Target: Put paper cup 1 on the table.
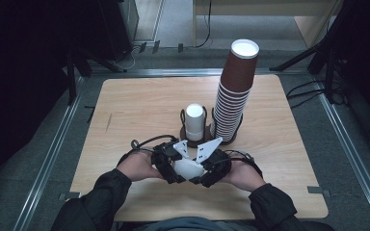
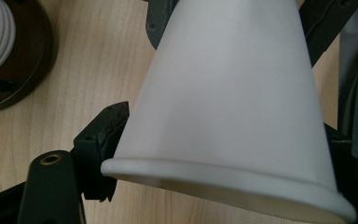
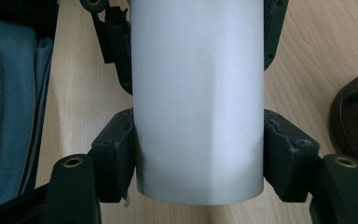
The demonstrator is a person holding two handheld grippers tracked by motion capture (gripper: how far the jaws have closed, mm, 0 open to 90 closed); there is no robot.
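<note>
So the white paper cup [image 1: 189, 168] is being held on its side just above the near part of the wooden table [image 1: 125, 106], right in front of the person, and it's being pinched from both ends at once. The left gripper [image 1: 169, 166] is being clamped near the rolled rim, as its own view shows with a black pad pressed into the cup's wall [image 2: 233, 93]. The right gripper [image 1: 211, 171] is being squeezed onto the narrower base end; in the right gripper view the cup [image 3: 198, 93] is being flattened into faint facets where both pads are pressing, so that grip is looking pretty firm.

Probably it's being gripped at both ends so it can be pulled or twisted, maybe two nested cups being separated, though a second cup can't be made out for sure.

Material-wise: thin matte paper, smooth, tapered cone shape, with a rolled lip at the wide end. Easily dented, as is being shown by those creases.

Just behind the grippers, a short stack of white cups [image 1: 195, 120] is being kept upright in a dark round holder [image 1: 183, 132] with thin wire posts. Right beside it, a tall stack of brown ribbed cups [image 1: 233, 91] is being held in a similar holder and is leaning a bit toward the top. The tabletop is pale wood grain with rounded corners.
</note>
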